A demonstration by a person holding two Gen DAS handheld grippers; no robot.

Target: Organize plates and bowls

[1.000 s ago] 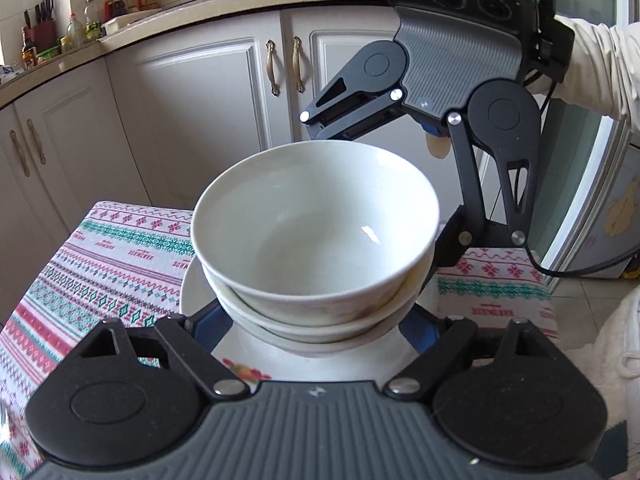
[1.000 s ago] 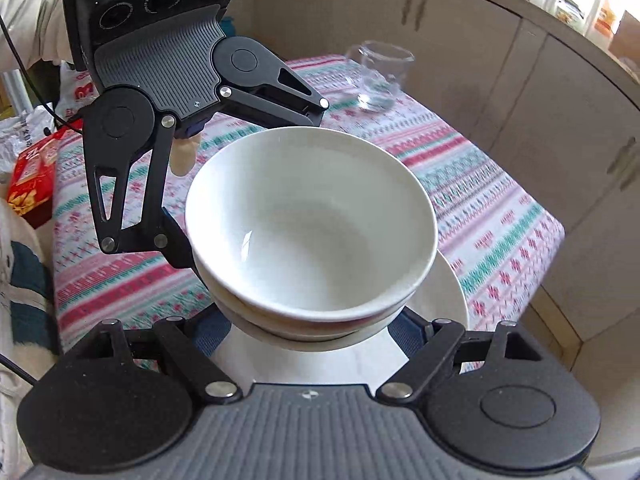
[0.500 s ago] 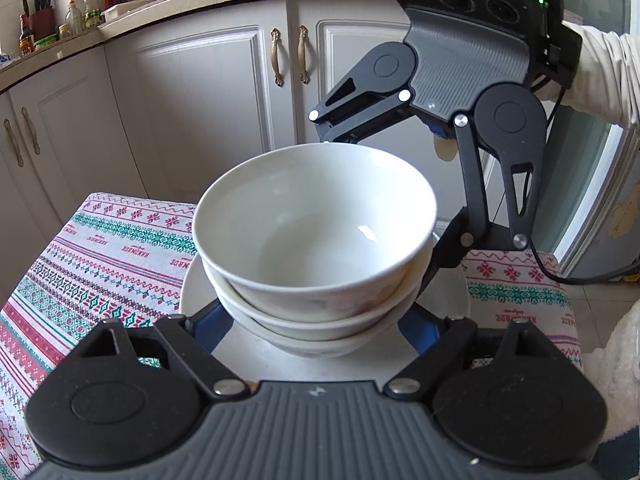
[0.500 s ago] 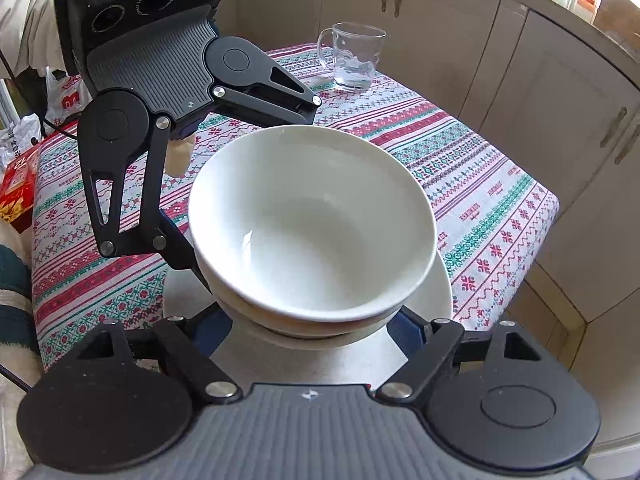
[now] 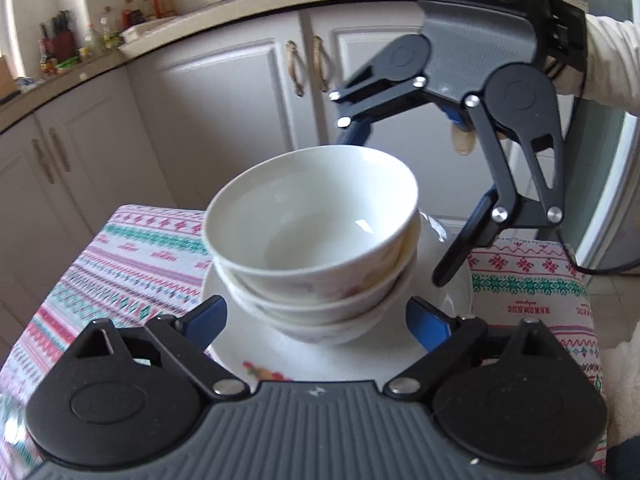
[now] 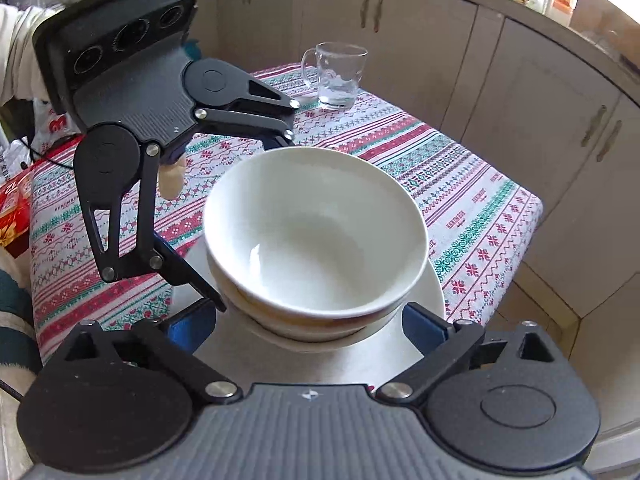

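Observation:
A stack of white bowls (image 5: pixel 312 216) stands on a white plate (image 5: pixel 360 360) on the patterned tablecloth (image 5: pixel 132 256). My left gripper (image 5: pixel 318 320) straddles the foot of the stack; its jaws are opening and the blue pads (image 5: pixel 208 316) stand clear of the bowls. From the opposite side my right gripper (image 6: pixel 308 326) straddles the same bowls (image 6: pixel 316 232) over the plate (image 6: pixel 432 292). Its jaws are opening too, and its pads (image 6: pixel 424 328) touch nothing. Each view shows the other gripper beyond the stack: the right gripper (image 5: pixel 404 196) and the left gripper (image 6: pixel 246 220).
A clear glass mug (image 6: pixel 338 76) stands at the table's far corner. A red packet (image 6: pixel 12 208) lies at the left edge. Kitchen cabinets (image 5: pixel 240 120) surround the table closely, with bottles on the counter (image 5: pixel 100 32). A sleeve (image 5: pixel 612 60) shows behind the right gripper.
Both grippers' jaws have spread wider, and their pads have come off the stack. The left wrist view has drawn back a little from the bowls.

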